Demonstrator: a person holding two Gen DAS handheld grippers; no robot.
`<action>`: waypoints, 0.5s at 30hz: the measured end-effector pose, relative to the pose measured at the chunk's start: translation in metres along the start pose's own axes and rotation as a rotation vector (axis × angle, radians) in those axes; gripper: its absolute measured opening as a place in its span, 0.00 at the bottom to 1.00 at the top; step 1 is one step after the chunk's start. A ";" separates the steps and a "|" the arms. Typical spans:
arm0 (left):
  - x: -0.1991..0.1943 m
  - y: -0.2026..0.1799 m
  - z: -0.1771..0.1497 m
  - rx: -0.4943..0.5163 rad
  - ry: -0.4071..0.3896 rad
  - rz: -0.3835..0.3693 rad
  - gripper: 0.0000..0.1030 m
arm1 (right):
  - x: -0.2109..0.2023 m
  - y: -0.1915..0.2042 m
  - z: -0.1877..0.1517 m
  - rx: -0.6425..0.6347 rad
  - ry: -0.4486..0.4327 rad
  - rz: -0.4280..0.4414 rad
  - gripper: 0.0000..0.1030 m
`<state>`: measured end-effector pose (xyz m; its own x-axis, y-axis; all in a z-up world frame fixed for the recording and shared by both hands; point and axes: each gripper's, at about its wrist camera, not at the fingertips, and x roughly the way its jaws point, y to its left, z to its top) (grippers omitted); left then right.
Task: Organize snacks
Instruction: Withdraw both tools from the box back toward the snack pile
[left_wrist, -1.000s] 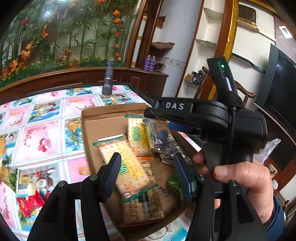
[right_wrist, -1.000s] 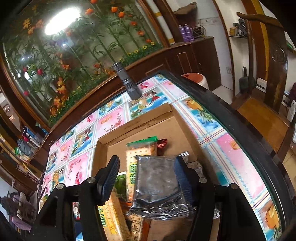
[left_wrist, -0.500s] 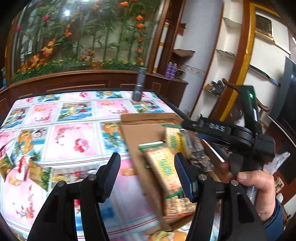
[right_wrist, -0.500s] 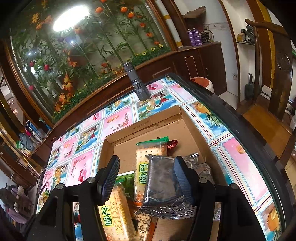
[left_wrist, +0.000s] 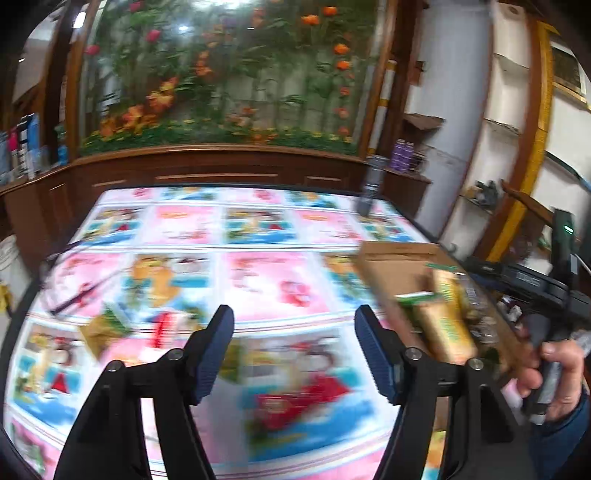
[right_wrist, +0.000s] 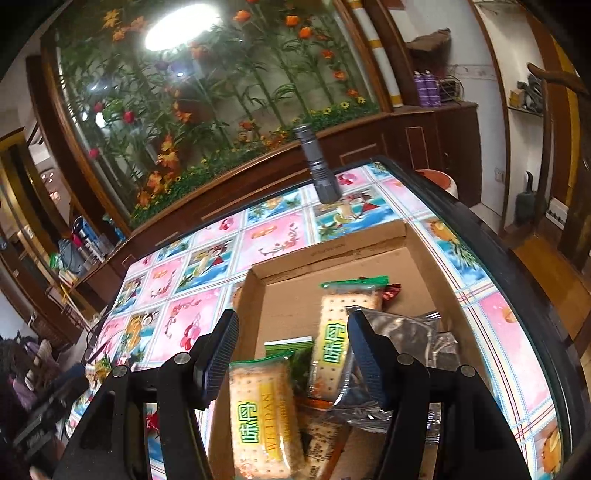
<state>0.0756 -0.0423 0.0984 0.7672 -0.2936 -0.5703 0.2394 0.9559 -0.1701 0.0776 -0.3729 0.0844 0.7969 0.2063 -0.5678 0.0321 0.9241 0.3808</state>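
Note:
A shallow cardboard box (right_wrist: 332, 258) sits on the table and holds cracker packs (right_wrist: 258, 413) and a silver foil packet (right_wrist: 410, 339). My right gripper (right_wrist: 293, 356) is open and empty just above the box's near part. In the blurred left wrist view my left gripper (left_wrist: 293, 349) is open and empty over the patterned tablecloth (left_wrist: 229, 273), left of the box (left_wrist: 399, 258). A red snack pack (left_wrist: 299, 400) and a yellow one (left_wrist: 99, 330) lie on the cloth near it. The other gripper body (left_wrist: 535, 288) shows at the right, held by a hand.
A grey flashlight (right_wrist: 317, 166) stands upright at the table's far edge, behind the box. A dark table rim (right_wrist: 517, 266) runs along the right, with floor and a wooden chair (right_wrist: 554, 110) beyond. A wooden cabinet and flower mural lie behind.
My left gripper has swung left, away from the box and out over the tablecloth. My right gripper has let go of the silver packet, which now lies in the box.

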 end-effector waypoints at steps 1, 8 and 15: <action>0.002 0.015 0.002 -0.016 0.008 0.025 0.68 | 0.000 0.001 -0.001 -0.006 0.002 0.001 0.64; 0.025 0.121 0.007 -0.194 0.077 0.183 0.68 | 0.004 0.008 -0.004 -0.023 0.015 0.013 0.64; 0.048 0.146 -0.001 -0.204 0.126 0.219 0.60 | 0.006 0.012 -0.004 -0.033 0.022 0.026 0.64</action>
<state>0.1469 0.0828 0.0456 0.7047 -0.0899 -0.7037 -0.0573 0.9815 -0.1828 0.0802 -0.3594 0.0825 0.7839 0.2373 -0.5738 -0.0089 0.9283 0.3718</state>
